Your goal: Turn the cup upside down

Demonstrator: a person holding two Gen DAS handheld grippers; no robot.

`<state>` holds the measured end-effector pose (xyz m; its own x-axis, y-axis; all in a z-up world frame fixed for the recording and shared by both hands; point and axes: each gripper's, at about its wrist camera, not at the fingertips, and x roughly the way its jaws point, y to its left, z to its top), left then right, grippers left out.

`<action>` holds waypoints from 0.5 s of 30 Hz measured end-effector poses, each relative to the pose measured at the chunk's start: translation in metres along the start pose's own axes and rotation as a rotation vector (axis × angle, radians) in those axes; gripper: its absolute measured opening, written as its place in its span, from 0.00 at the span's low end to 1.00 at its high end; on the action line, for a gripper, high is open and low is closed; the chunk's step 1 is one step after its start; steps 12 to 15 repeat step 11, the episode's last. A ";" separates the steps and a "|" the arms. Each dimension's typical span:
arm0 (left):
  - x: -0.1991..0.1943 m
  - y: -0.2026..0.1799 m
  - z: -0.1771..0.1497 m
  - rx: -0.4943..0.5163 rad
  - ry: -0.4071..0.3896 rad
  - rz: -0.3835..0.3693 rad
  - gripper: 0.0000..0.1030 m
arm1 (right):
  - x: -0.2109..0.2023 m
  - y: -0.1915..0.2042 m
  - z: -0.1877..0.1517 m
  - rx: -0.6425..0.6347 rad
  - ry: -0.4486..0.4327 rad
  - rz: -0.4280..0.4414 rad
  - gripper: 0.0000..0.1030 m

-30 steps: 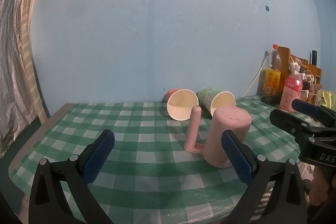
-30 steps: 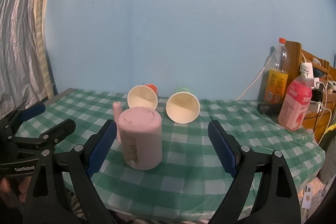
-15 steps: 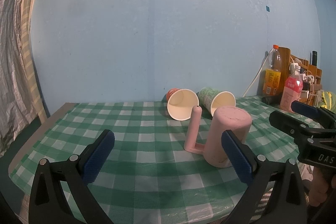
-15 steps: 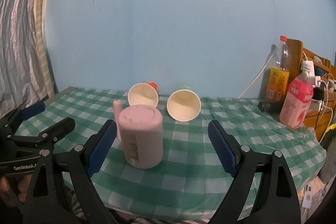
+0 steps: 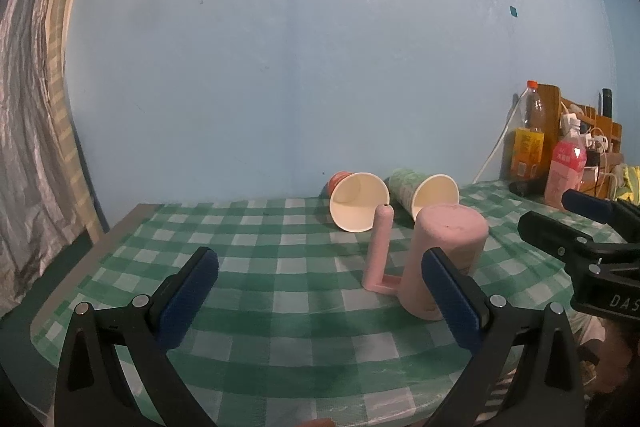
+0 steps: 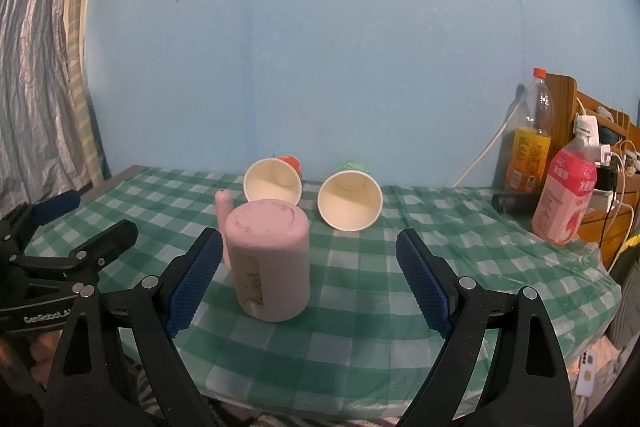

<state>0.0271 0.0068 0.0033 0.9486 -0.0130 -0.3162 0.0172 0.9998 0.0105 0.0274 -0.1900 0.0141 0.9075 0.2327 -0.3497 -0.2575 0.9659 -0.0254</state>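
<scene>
Almost nothing has moved since the earlier frames: both grippers have kept their stations at the near edge of the counter [image 6: 460, 227], and the right wrist view has only drifted a touch, so the pink cup sits marginally lower in it than a second ago.

The pink cup [image 6: 270, 259] stands near the front of the counter with its flat base up and its rim down on the green checked cloth, its straight handle [image 5: 380, 247] rising on its left side. It already looks inverted, so the flip seems done, and the step in hand is probably a clean release and retreat.

The left gripper [image 5: 316, 299] has its jaws spread wide and empty, the cup just beyond its right finger. The right gripper [image 6: 308, 283] is likewise wide open and holds nothing, the cup just inside its left finger.

Behind the pink cup lie two paper cups on their sides, mouths toward the cameras: an orange paper cup [image 6: 274, 183] and a green paper cup [image 6: 350, 201]. Far to the cup's right stand a pink drink bottle [image 6: 566, 195] and an orange drink bottle [image 6: 528, 147].

To finish well, draw both grippers straight back without sweeping sideways; the right gripper's left finger is close enough to nudge the cup, and the protruding handle could catch.
</scene>
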 end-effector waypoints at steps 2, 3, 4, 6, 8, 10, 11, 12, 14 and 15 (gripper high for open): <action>0.000 -0.001 0.000 0.002 -0.002 0.002 1.00 | 0.000 0.000 0.000 0.000 0.002 0.001 0.85; 0.000 -0.002 0.000 0.007 -0.004 0.005 1.00 | 0.000 0.000 0.000 -0.001 0.002 0.002 0.85; 0.000 -0.002 -0.001 0.011 -0.006 0.008 1.00 | 0.000 0.000 0.000 -0.001 0.001 0.001 0.85; 0.000 -0.002 -0.001 0.014 -0.008 0.011 1.00 | 0.000 0.000 0.000 0.000 0.002 0.001 0.85; -0.001 -0.002 -0.002 0.016 -0.008 0.009 1.00 | 0.000 0.000 0.000 0.000 0.002 0.002 0.85; -0.001 -0.002 -0.002 0.019 -0.007 0.010 1.00 | 0.000 0.000 0.000 -0.001 0.003 0.001 0.85; 0.000 -0.002 -0.002 0.020 -0.002 0.007 1.00 | 0.000 0.000 0.000 -0.001 0.003 0.001 0.85; 0.000 -0.002 -0.002 0.020 -0.002 0.007 1.00 | 0.000 0.000 0.000 -0.001 0.003 0.001 0.85; 0.000 -0.002 -0.002 0.020 -0.002 0.007 1.00 | 0.000 0.000 0.000 -0.001 0.003 0.001 0.85; 0.000 -0.002 -0.002 0.020 -0.002 0.007 1.00 | 0.000 0.000 0.000 -0.001 0.003 0.001 0.85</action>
